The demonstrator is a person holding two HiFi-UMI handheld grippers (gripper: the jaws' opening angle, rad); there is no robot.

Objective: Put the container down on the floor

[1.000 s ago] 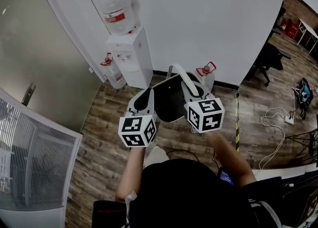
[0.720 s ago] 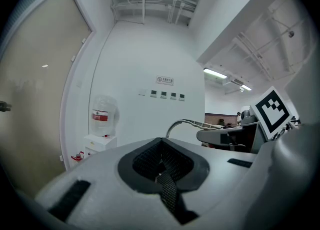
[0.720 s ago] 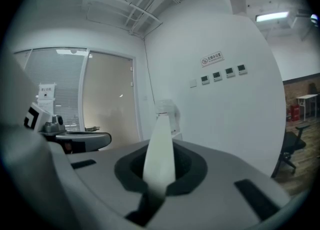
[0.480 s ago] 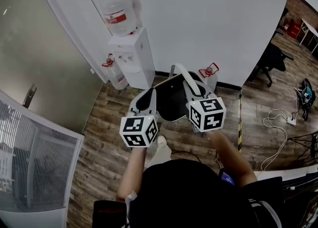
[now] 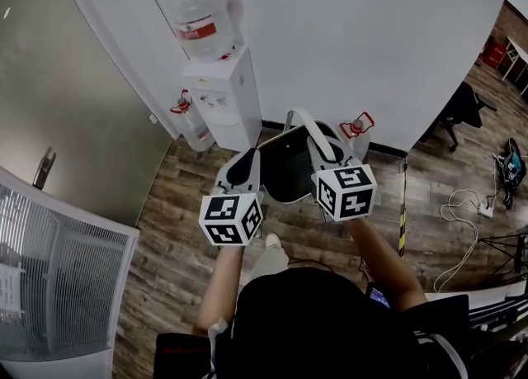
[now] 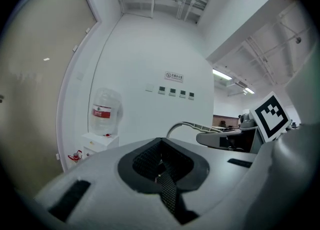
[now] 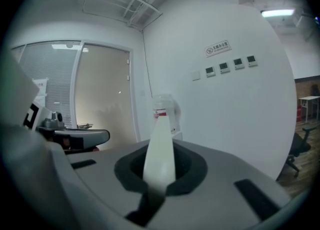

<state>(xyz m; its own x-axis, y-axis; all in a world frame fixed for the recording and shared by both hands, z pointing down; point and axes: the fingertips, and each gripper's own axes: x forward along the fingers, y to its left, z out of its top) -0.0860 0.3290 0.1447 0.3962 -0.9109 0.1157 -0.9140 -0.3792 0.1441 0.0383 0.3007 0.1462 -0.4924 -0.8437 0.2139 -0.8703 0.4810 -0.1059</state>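
Container (image 5: 285,172) held above the floor (image 5: 177,233), near the water dispenser (image 5: 221,92). The left gripper (image 5: 251,158) has its fingers clamped on the mesh wall (image 6: 167,189), and the right gripper (image 5: 322,148) on the white handle (image 7: 160,149).

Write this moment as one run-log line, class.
container: held off wooden floor, not set down | left gripper: shut on container | right gripper: shut on its white handle | nearby: water dispenser
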